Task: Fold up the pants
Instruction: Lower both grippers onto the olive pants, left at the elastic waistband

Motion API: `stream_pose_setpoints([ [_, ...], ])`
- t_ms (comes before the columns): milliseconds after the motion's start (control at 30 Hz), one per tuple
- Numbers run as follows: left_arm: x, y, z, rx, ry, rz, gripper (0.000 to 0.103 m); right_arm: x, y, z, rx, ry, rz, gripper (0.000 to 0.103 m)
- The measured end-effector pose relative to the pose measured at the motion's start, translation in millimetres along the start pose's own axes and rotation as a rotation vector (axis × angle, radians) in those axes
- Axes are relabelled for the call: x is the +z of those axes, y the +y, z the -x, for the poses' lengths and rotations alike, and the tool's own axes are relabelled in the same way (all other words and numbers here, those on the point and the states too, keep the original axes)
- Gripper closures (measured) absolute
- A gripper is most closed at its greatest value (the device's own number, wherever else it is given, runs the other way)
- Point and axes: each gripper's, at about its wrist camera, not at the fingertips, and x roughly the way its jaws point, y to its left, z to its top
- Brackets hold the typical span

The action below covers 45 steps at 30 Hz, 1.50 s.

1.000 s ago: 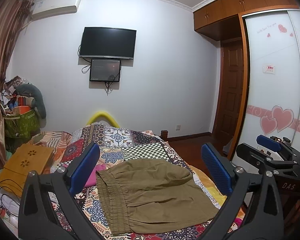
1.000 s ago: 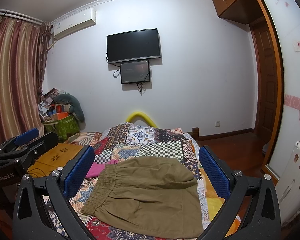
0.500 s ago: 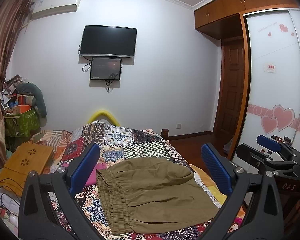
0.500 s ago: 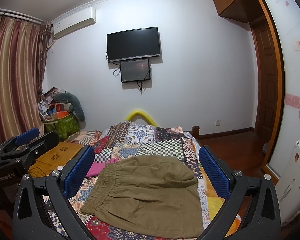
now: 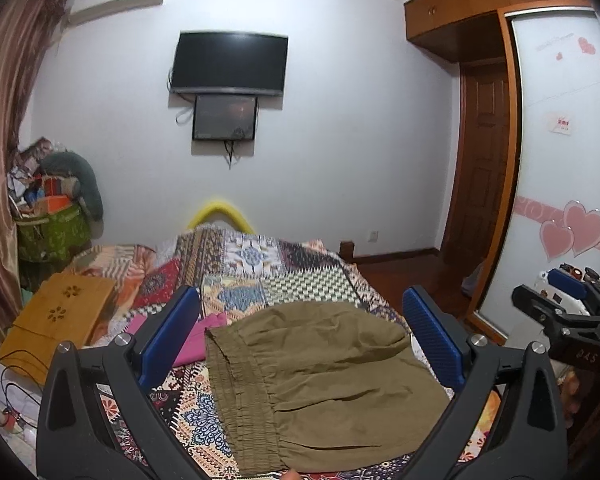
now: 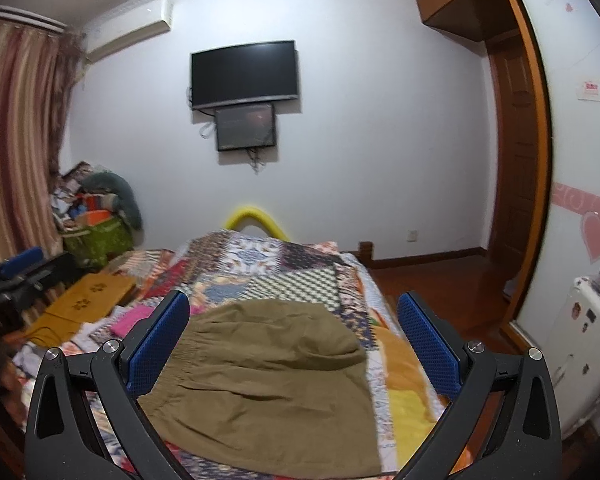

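Olive-brown pants [image 5: 320, 376] lie folded into a compact stack on the patchwork bedspread [image 5: 260, 272], elastic waistband toward the left. They also show in the right wrist view [image 6: 272, 384]. My left gripper [image 5: 300, 336] is open and empty, held above and in front of the pants. My right gripper [image 6: 296, 344] is open and empty too, above the pants. The right gripper's body shows at the right edge of the left wrist view [image 5: 560, 312]. The left gripper's body shows at the left edge of the right wrist view [image 6: 16, 280].
A pink cloth [image 5: 204, 336] lies left of the pants. A wooden lap tray [image 5: 60, 320] sits on the bed's left side. A cluttered green basket [image 5: 52, 232] stands by the curtain. A TV [image 5: 230, 62] hangs on the far wall. A wardrobe [image 5: 560, 160] stands at the right.
Both grippers have shifted slightly, the right view drifting a little and blurring. The pants have not moved. Both grippers stay open.
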Motion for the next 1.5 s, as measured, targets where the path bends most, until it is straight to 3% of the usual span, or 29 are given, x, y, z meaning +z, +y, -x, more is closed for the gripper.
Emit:
stream_pose_setpoints([
  [333, -10.3, 28.6, -74.4, 0.032, 0.145, -0.032, 0.001, -24.8, -36.8, -55.1, -0.145, 0.151, 0.070, 0.000],
  [533, -29.3, 47.1, -126.5, 0.042, 0.260, -0.054, 0.001, -44.4, -51.3, -95.6, -0.139, 0.264, 0.058, 0.000],
  [833, -80.5, 83.5, -202.0, 0.120, 0.464, -0.042, 0.001, -81.8, -71.1, -160.0, -0.106, 0.437, 0.025, 0.001],
  [900, -91.4, 87.1, -213.7, 0.124, 0.497, -0.048, 0.006, -89.2, -74.3, -172.6, -0.099, 0.471, 0.018, 0.002],
  [1067, -116.3, 94.4, -234.9, 0.079, 0.593, -0.038, 0.024, -107.5, -83.7, -199.9, -0.047, 0.565, -0.017, 0.018],
  [1300, -143.0, 100.3, -256.1, 0.025, 0.710, 0.006, 0.039, -130.0, -87.0, -228.3, 0.019, 0.662, -0.046, 0.042],
  [1367, -152.3, 103.1, -260.6, 0.004, 0.753, 0.036, 0.049, -135.4, -87.6, -232.7, 0.055, 0.685, -0.061, 0.061],
  [1500, -158.7, 107.0, -262.2, -0.020, 0.756, 0.082, 0.052, -139.6, -86.5, -233.6, 0.070, 0.675, -0.065, 0.062],
])
